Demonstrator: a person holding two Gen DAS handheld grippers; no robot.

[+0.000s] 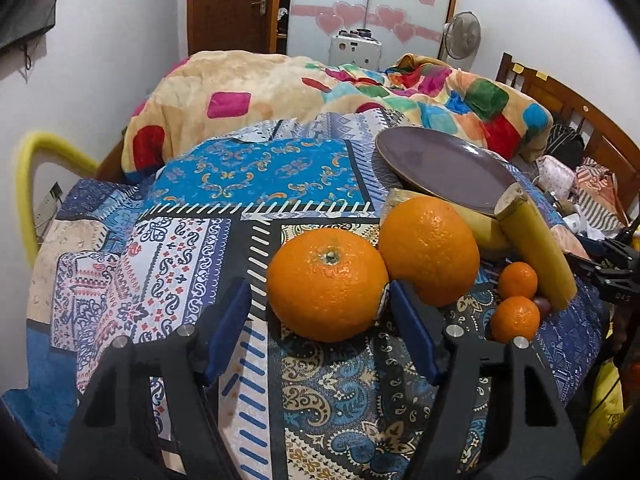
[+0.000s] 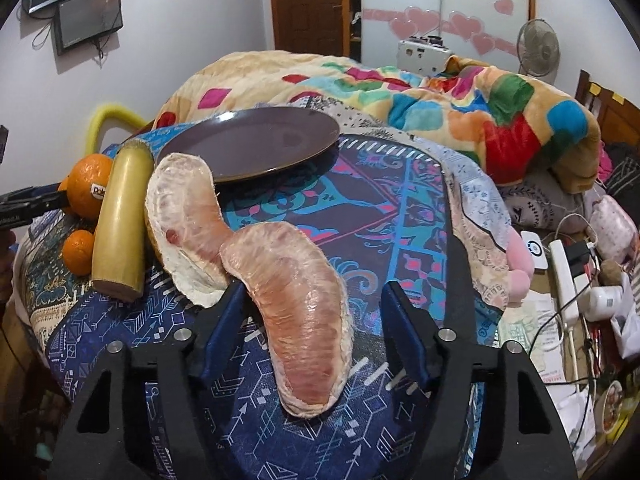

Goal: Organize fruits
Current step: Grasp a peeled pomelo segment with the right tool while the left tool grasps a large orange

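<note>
A large orange (image 1: 327,285), stem scar up and glossy, sits between the left gripper (image 1: 320,308)'s parted jaws; its right pad seems to touch the peel. The right gripper (image 2: 310,304) straddles a pale pink peeled pomelo segment (image 2: 296,308), jaws apart, left pad beside it.

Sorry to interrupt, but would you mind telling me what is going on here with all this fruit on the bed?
A person holds a gripper in each hand over a patterned bedspread, sorting fruit. The left gripper straddles a large orange; its right pad touches the fruit, the left pad stands clear. The right gripper brackets a peeled pomelo segment, touching on one side only. Nothing is lifted yet. The dark plate behind them is empty. A second orange, two small tangerines and sugarcane wait nearby.
</note>
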